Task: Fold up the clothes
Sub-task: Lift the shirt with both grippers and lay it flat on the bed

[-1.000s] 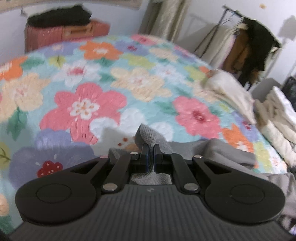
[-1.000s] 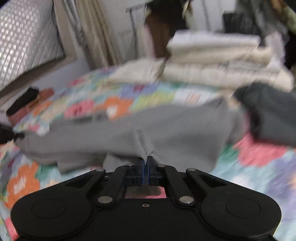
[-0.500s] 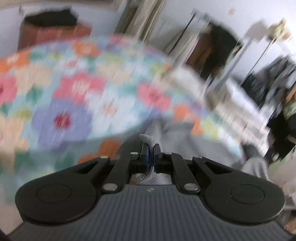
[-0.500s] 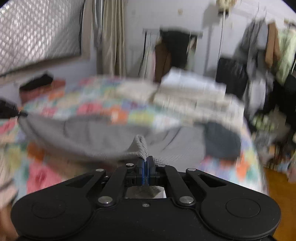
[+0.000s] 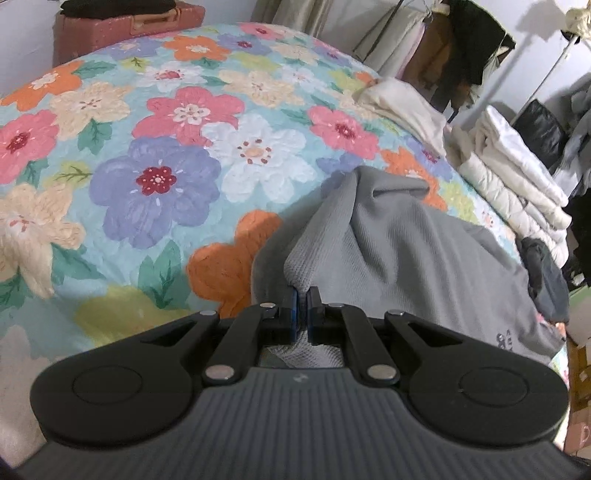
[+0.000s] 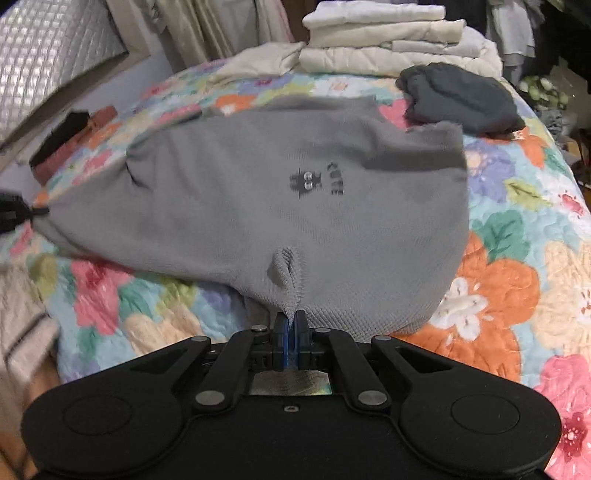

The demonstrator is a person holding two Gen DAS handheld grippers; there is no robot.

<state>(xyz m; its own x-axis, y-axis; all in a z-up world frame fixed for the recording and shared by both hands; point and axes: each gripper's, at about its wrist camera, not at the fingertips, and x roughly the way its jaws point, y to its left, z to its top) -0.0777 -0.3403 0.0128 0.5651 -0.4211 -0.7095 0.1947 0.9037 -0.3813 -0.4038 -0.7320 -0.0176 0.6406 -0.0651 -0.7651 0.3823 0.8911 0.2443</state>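
Note:
A grey knit garment point(image 6: 280, 199) with a small dark print and the word CUTE hangs stretched above the floral bedspread point(image 6: 517, 258). My right gripper point(image 6: 290, 325) is shut on a pinch of its near edge. My left gripper point(image 5: 303, 301) is shut on another edge of the same garment point(image 5: 406, 251), which drapes away to the right. In the right wrist view the left gripper point(image 6: 14, 216) shows at the far left, holding the garment's other end.
A dark grey folded garment point(image 6: 461, 98) lies at the bed's far side. A stack of cream folded bedding point(image 6: 388, 40) stands behind it. A red suitcase point(image 5: 122, 26) sits beyond the bed. A clothes rack point(image 5: 461, 48) stands at the back.
Both grippers have swung the grey garment up and out over the bed; it is now spread wider, print side showing. Both stay shut on it.

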